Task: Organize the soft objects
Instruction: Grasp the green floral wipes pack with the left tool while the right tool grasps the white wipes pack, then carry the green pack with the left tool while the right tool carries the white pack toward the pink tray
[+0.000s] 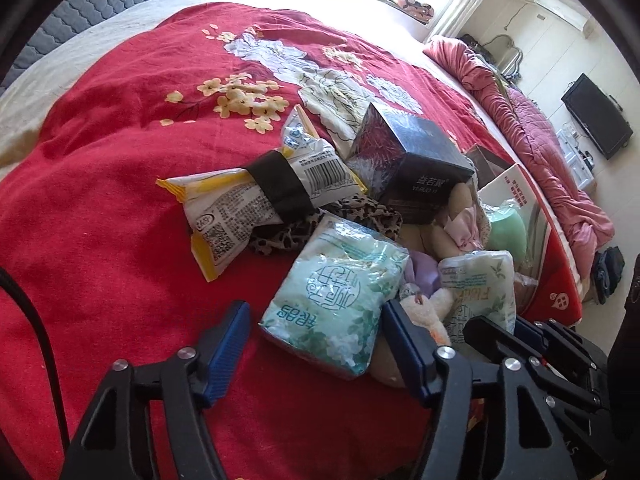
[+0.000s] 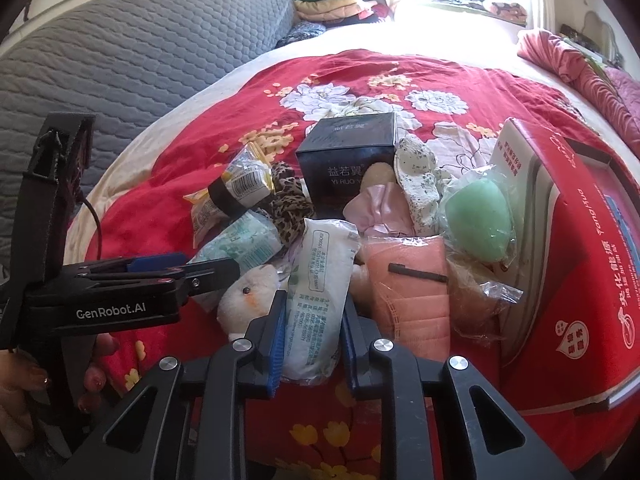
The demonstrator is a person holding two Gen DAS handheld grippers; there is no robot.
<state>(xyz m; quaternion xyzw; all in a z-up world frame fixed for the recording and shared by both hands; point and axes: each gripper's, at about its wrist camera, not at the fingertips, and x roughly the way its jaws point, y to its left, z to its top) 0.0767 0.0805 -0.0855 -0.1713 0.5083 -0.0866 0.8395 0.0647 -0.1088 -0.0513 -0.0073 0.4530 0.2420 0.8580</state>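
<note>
A pile of soft things lies on the red floral bedspread (image 1: 120, 200). My left gripper (image 1: 316, 340) is open, its blue fingers on either side of a green-printed tissue pack (image 1: 340, 292), apart from it. It also shows in the right wrist view (image 2: 176, 266). My right gripper (image 2: 312, 344) is closed around a white tissue pack (image 2: 320, 292). A white plush toy (image 2: 250, 300) lies between the two packs. A taped yellow snack bag (image 1: 256, 196), a leopard-print cloth (image 2: 288, 200), a bagged pink cloth (image 2: 408, 288) and a bagged green sponge (image 2: 480, 220) lie around.
A dark cube box (image 2: 348, 160) stands behind the pile. A red cardboard box (image 2: 580, 264) stands open at the right. A grey quilted headboard (image 2: 140, 48) is at the far left. A rolled pink quilt (image 1: 540, 136) lies along the bed's right edge.
</note>
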